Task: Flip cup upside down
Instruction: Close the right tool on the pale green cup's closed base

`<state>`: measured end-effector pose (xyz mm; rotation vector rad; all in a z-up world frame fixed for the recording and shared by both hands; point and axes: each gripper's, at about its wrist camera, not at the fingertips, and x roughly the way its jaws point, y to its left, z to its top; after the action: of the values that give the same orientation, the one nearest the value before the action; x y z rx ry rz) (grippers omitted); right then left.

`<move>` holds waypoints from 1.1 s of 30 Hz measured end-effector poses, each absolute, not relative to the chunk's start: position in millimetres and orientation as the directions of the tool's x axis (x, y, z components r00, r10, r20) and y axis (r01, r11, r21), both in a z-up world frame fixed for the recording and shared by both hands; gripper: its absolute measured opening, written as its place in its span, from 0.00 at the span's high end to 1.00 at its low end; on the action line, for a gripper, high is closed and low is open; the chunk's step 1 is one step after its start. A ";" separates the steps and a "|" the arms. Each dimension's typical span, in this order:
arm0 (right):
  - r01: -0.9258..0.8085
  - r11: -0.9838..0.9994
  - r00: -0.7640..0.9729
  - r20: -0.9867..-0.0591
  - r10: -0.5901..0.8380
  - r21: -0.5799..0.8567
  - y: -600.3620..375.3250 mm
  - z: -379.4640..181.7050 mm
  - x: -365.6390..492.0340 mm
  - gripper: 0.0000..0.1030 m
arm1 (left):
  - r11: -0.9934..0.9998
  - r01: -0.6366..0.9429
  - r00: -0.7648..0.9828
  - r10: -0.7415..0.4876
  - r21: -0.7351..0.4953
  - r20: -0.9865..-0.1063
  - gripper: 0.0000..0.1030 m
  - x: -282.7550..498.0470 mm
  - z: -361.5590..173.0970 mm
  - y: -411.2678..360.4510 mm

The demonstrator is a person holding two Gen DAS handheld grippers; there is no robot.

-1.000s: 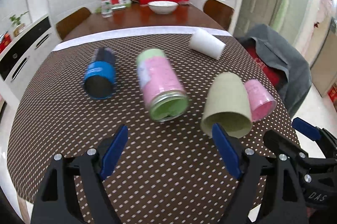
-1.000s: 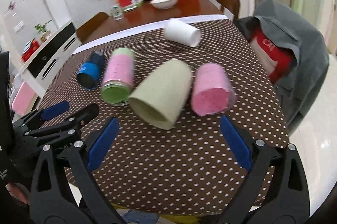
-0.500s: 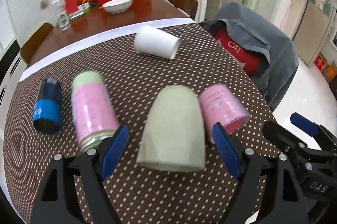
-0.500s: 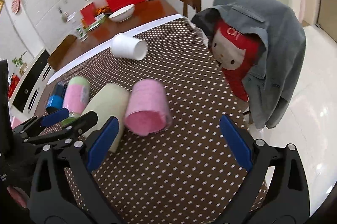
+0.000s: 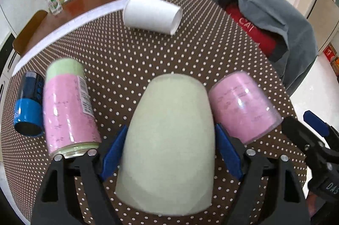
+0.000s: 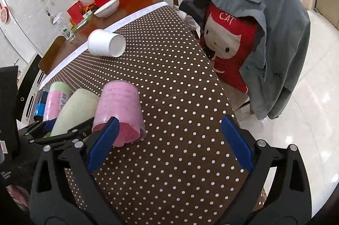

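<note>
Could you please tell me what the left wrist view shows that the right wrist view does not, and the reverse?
Only the left wrist view shows the left tongs straddling the pale green cup and the blue can's open end. Only the right wrist view shows the open right tongs over bare tablecloth, and the cat face on the red cushion. Both show the white cup, pink cup and pink-labelled can lying on their sides.

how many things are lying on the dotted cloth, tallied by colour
pale green: 1, the cup between the left tool's fingers
white: 1, the paper cup
pink: 1, the clear cup
pink and green: 1, the can
blue: 1, the small can
total: 5, all on their sides
</note>
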<state>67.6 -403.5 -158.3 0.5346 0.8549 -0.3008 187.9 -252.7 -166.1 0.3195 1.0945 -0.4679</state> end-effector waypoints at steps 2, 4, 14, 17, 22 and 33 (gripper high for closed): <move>0.460 0.824 0.620 -0.784 -0.033 0.329 -406.0 -161.5 69.8 0.08 | 0.867 0.499 0.349 -0.205 -0.004 -0.914 0.22 193.8 -172.2 -249.7; 0.464 0.822 0.614 -0.789 -0.030 0.330 -407.0 -163.9 71.7 0.08 | 0.881 0.471 0.336 -0.226 -0.045 -0.914 0.23 198.8 -173.3 -243.7; 0.466 0.821 0.613 -0.790 -0.030 0.331 -406.6 -162.6 71.2 0.08 | 0.891 0.453 0.353 -0.215 -0.035 -0.911 0.24 203.1 -170.0 -235.9; 0.468 0.821 0.615 -0.787 -0.036 0.328 -404.0 -160.6 68.2 0.08 | 0.890 0.454 0.360 -0.223 -0.038 -0.906 0.24 200.4 -166.4 -235.6; 0.468 0.822 0.623 -0.781 -0.046 0.325 -400.5 -154.6 60.2 0.08 | 0.885 0.465 0.384 -0.234 -0.032 -0.893 0.25 191.1 -157.5 -234.5; 0.467 0.819 0.662 -0.746 -0.073 0.333 -391.9 -134.4 37.2 0.08 | 0.877 0.480 0.441 -0.261 -0.021 -0.859 0.25 166.4 -128.1 -219.8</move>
<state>37.2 -391.9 -134.4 0.5387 0.7962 -0.3224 166.4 -219.8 -128.1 0.2400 1.0158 -0.4655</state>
